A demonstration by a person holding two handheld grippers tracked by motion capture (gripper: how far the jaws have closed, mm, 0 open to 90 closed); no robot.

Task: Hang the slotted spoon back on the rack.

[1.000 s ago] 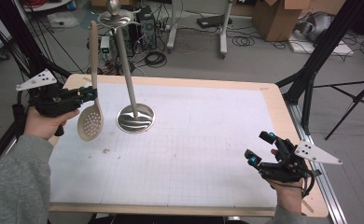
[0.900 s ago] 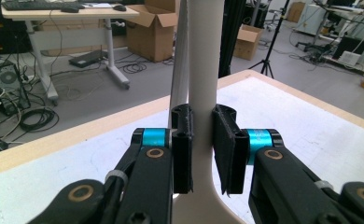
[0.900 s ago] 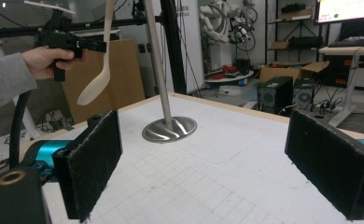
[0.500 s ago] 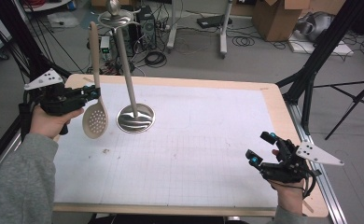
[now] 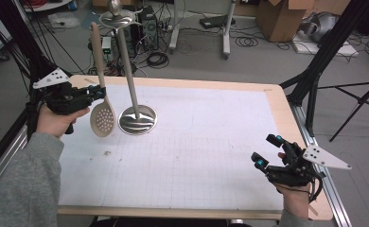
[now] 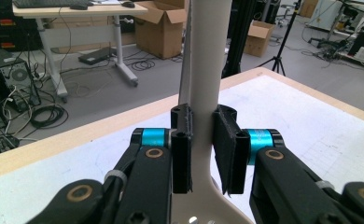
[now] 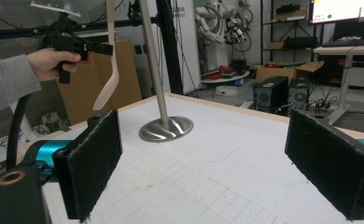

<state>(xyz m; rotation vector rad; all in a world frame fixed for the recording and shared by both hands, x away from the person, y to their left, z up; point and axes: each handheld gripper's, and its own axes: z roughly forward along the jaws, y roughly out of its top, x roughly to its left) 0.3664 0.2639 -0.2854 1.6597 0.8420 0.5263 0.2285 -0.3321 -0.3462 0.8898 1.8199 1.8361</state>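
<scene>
Item: slotted spoon [image 5: 101, 109], beige, held clear of the worktop [image 5: 211, 156] at its left rear corner. Long axis near upright, perforated bowl down, handle end up. Left gripper [image 5: 97, 91] has its fingers [image 6: 227, 149] clamped on the handle just above the bowl. Metal stand [image 5: 134, 85], 1 upright pole on a round base, stands just right of the spoon, apart from it; its top disc sits close beside the handle end. Right gripper [image 5: 267, 152] rests at the front right, fingers apart, empty, well away; the left hand is nearer.
</scene>
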